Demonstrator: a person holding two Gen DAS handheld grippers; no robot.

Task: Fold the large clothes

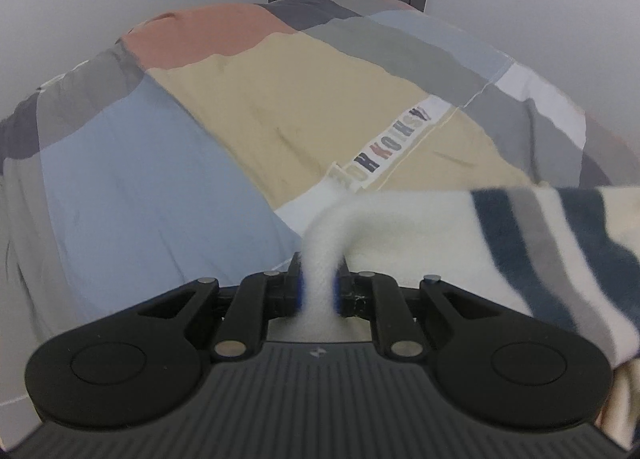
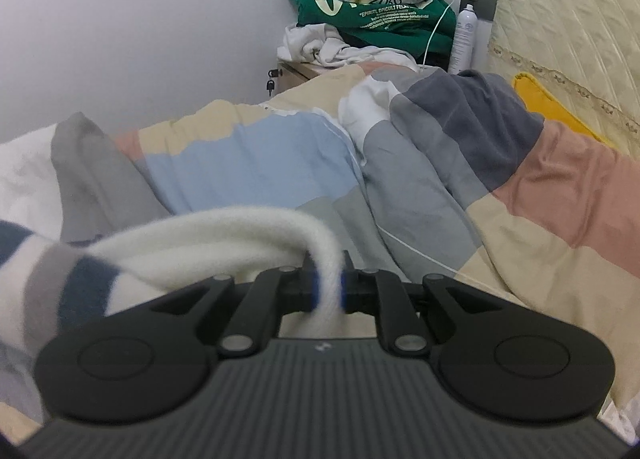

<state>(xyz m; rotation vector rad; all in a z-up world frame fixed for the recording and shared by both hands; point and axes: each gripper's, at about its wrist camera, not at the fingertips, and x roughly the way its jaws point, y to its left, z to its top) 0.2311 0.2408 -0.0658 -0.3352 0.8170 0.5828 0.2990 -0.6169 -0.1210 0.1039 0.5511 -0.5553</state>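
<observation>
1. The left gripper (image 1: 319,286) is clamped on a cream fold of the striped sweater (image 1: 540,255), which trails off to its right.
2. The right gripper (image 2: 329,286) pinches a rolled cream edge of the same sweater (image 2: 72,283), which spreads to its left.
3. One patchwork duvet (image 1: 168,179) lies beneath and ahead of both.
4. Far ahead of the right gripper, one nightstand (image 2: 294,73) carries a clothes pile (image 2: 360,19) and one spray bottle (image 2: 464,37).
</observation>
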